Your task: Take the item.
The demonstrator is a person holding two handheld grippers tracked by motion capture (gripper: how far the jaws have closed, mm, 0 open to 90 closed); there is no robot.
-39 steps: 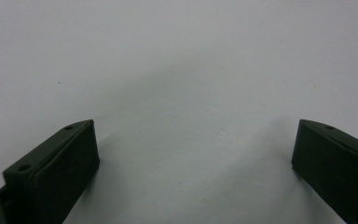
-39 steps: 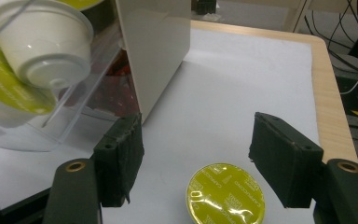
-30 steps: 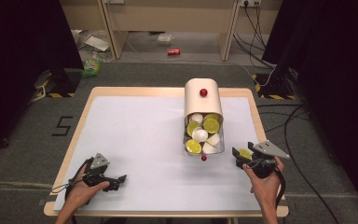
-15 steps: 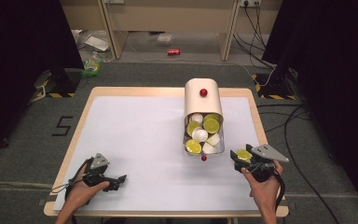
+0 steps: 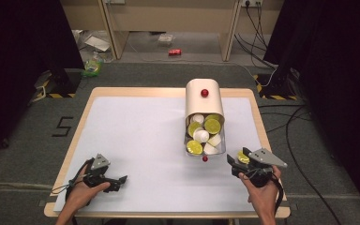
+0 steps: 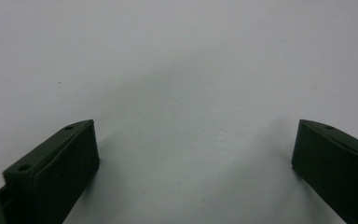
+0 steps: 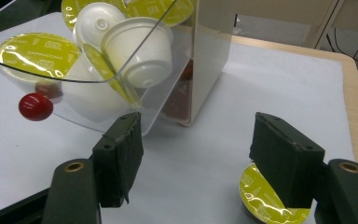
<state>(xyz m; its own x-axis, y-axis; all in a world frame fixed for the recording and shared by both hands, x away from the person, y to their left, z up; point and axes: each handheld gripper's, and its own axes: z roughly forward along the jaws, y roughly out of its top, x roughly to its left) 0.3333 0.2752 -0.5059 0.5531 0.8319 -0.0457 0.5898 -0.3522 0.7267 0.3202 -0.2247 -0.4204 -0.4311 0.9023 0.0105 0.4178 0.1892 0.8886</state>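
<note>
From above, my right gripper (image 5: 236,161) sits at the table's (image 5: 136,140) right edge, just right of the drawer (image 5: 205,140) of pods pulled out of the dispenser (image 5: 204,96), with a yellow-lidded pod (image 5: 243,157) lying by its jaws, while my left gripper (image 5: 115,180) idles far off at the near left, so the right is plainly the nearer one. Left gripper view: jaws wide apart over bare white table, nothing between them. Right gripper view: jaws apart, gripping nothing, and the pod (image 7: 265,198) lies foil-up on the table beneath the right-hand jaw (partly hidden by it), off-centre, so I'd judge I must shift that way to straddle it.
</note>
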